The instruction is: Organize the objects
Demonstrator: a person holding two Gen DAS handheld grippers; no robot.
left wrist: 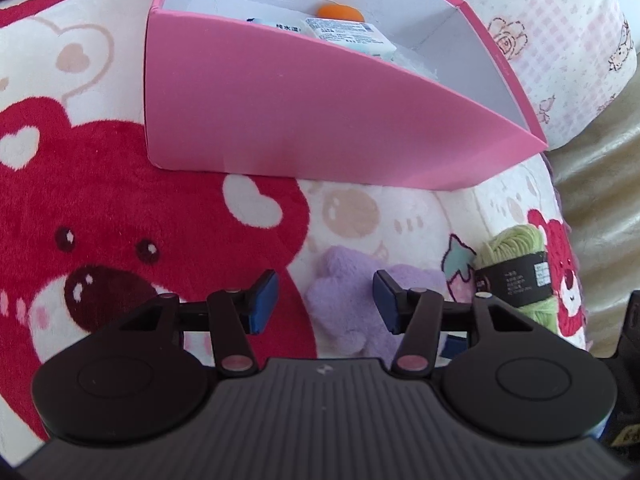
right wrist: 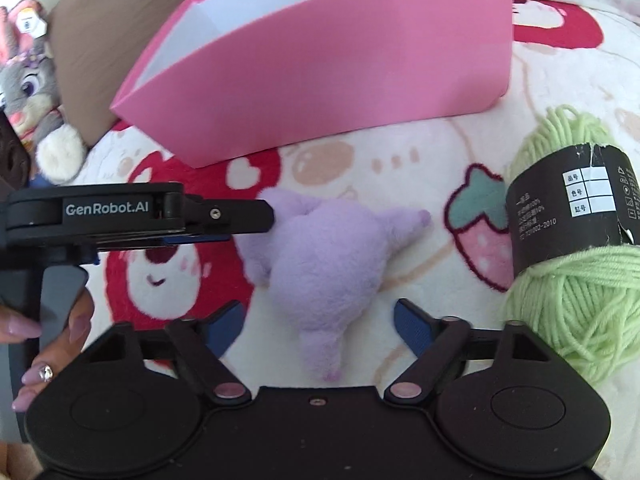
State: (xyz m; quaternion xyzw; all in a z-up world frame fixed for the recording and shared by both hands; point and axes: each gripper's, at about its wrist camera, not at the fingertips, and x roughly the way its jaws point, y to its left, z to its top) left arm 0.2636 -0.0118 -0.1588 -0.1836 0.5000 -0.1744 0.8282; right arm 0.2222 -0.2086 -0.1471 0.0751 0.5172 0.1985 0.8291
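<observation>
The purple plush toy (right wrist: 320,264) is lying on the bear-print blanket (right wrist: 168,280) just in front of the pink box (right wrist: 320,80), with green yarn (right wrist: 576,288) beside it. The right gripper (right wrist: 319,322) is straddling the toy, jaws wide and not gripping; the left gripper (left wrist: 325,300) is hovering half-open, empty. Closing on loose fur risks the toy slipping free, or both grippers colliding.

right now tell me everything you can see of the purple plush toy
The purple plush toy is a small, soft, fluffy lilac piece with stubby limbs sticking out and a rounded body. It lies flat on the bear-print blanket, in front of the pink box, left of the green yarn. The right gripper straddles its near end, open; the left gripper tip reaches its far-left edge.
</observation>
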